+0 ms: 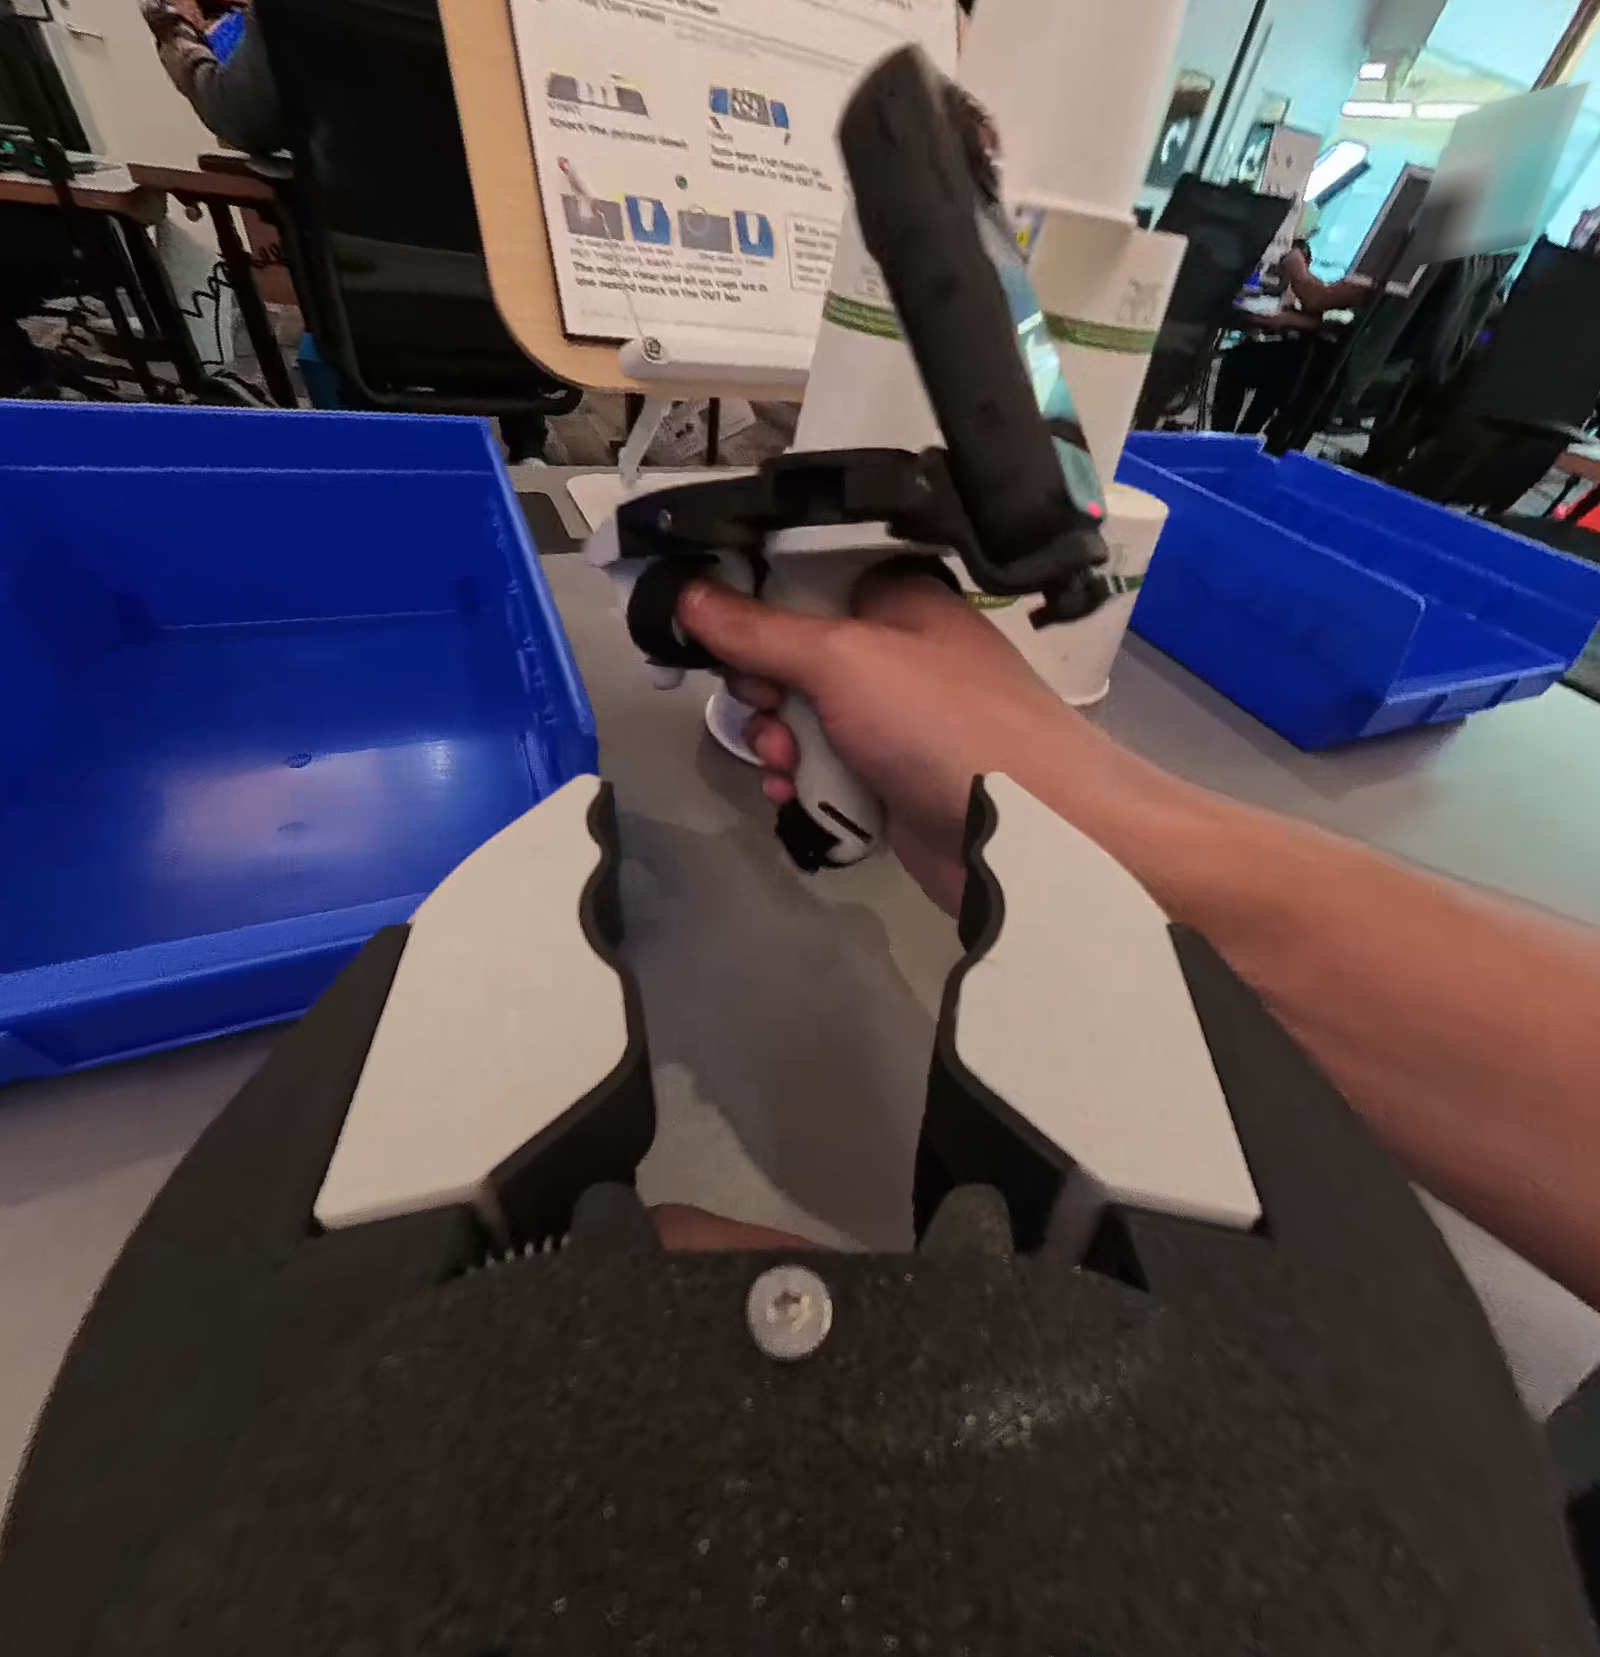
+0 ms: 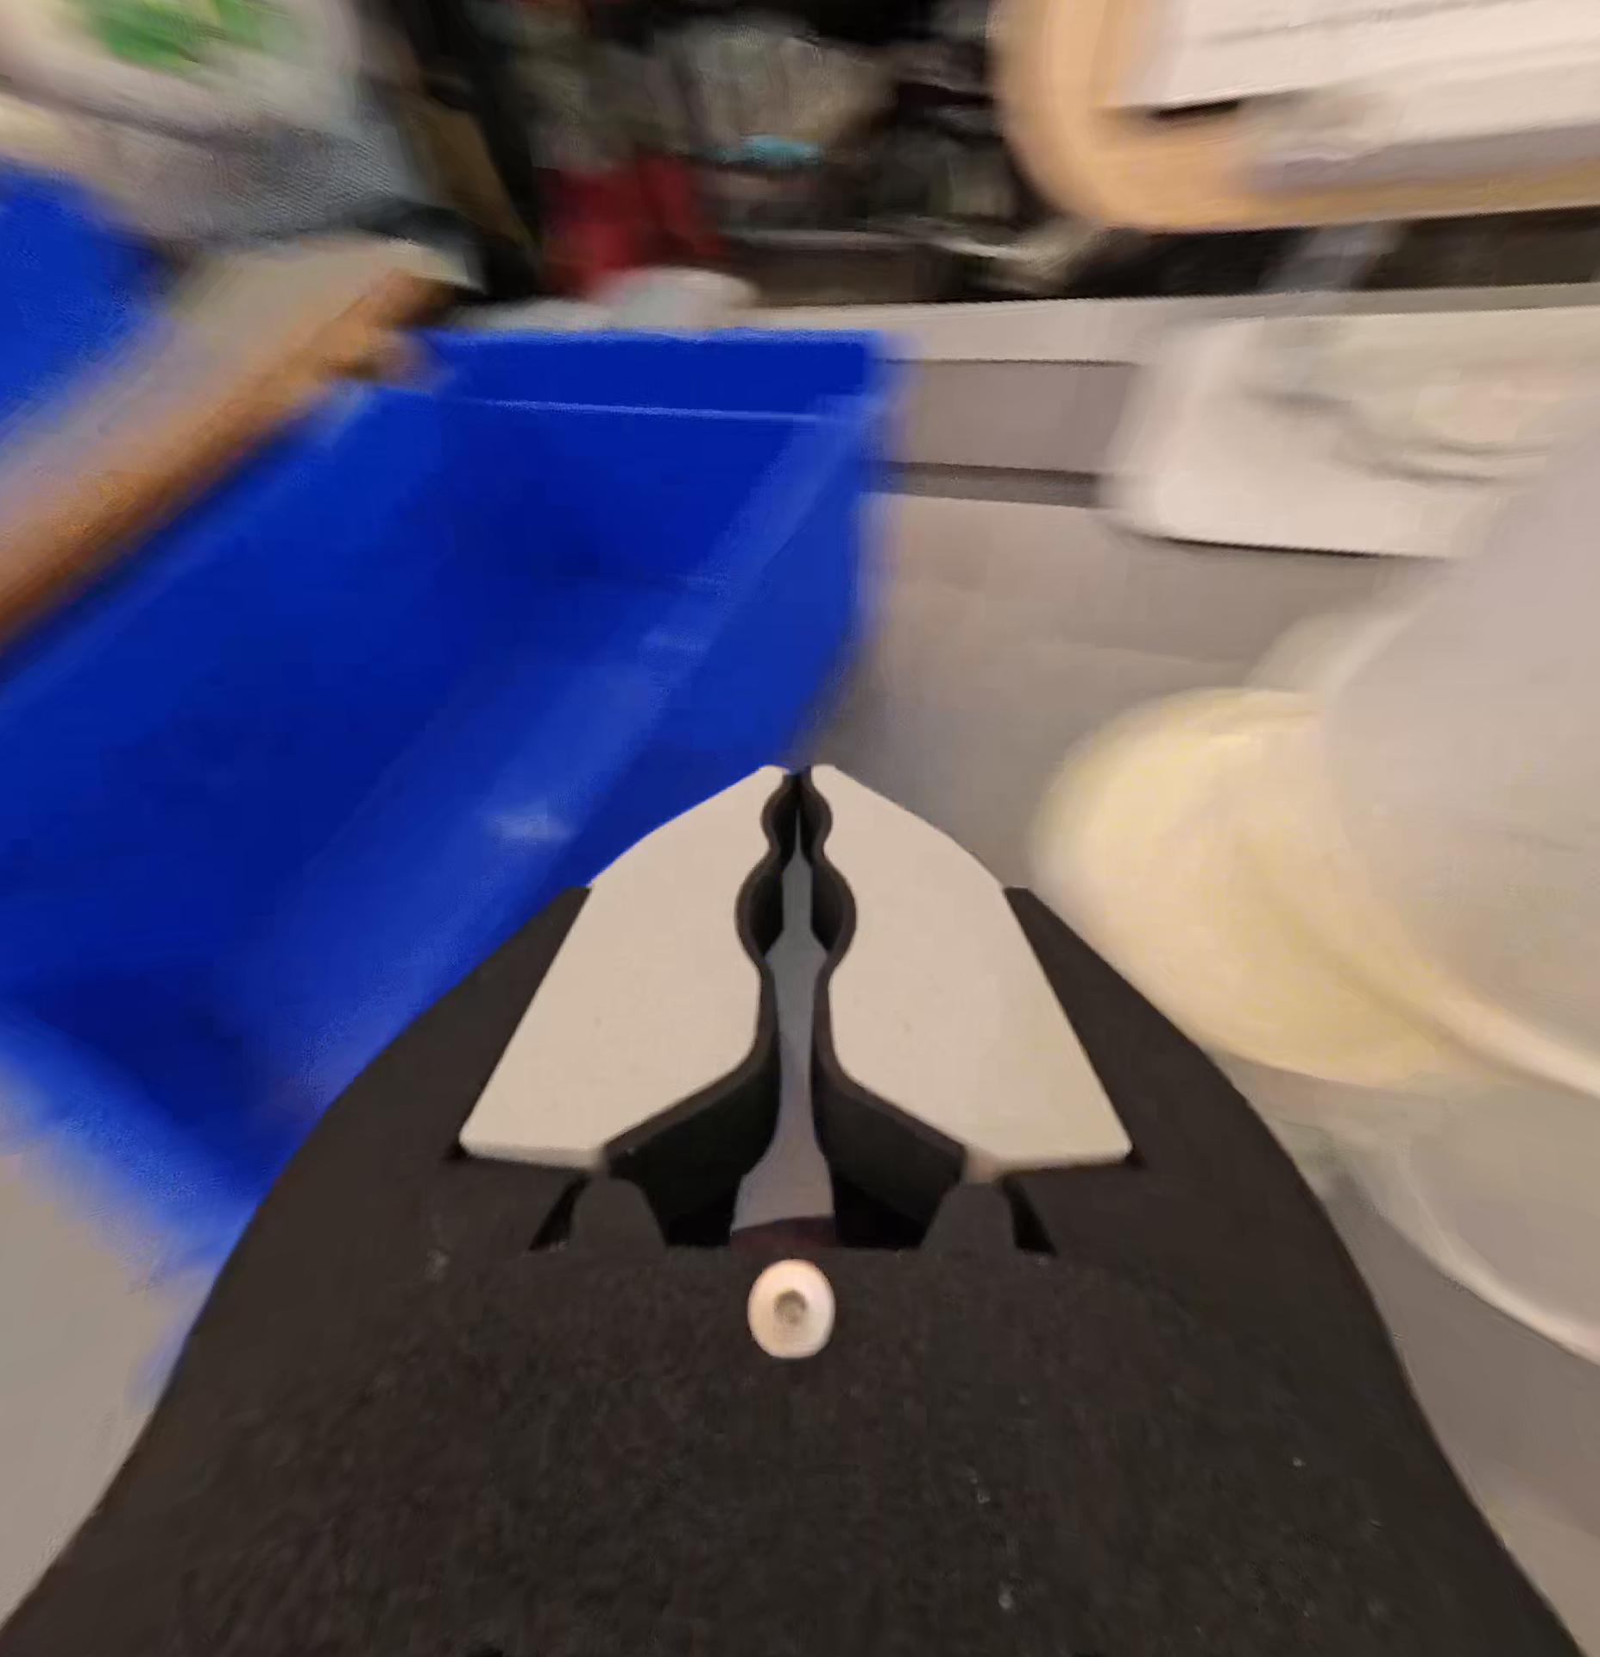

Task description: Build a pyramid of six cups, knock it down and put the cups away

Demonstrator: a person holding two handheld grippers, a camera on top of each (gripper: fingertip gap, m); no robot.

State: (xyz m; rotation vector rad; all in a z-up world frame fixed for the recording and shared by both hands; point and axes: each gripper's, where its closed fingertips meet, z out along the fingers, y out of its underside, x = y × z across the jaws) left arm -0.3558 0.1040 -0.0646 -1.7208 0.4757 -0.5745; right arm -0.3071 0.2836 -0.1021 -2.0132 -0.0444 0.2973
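Pyramid being knocked down, putting-away not begun, as far as I can judge.

In the left wrist view, the blue bin (image 1: pixel 240 717) filling the left of the frame holds no cups; at lower centre the left gripper (image 1: pixel 787 798) is spread wide and grips nothing; behind the person's right hand (image 1: pixel 868 717) at centre, white cups (image 1: pixel 1083 628) stand stacked up the middle, so part of the pyramid looks to be standing; a second blue bin (image 1: pixel 1334 592) sits at right. The right wrist view is badly smeared: a blue bin (image 2: pixel 420 672) at left, the right gripper (image 2: pixel 798 778) at centre pinched together on nothing, and pale cups (image 2: pixel 1227 879) at right, apparently toppling. Gathering the cups into a bin is all left to do.
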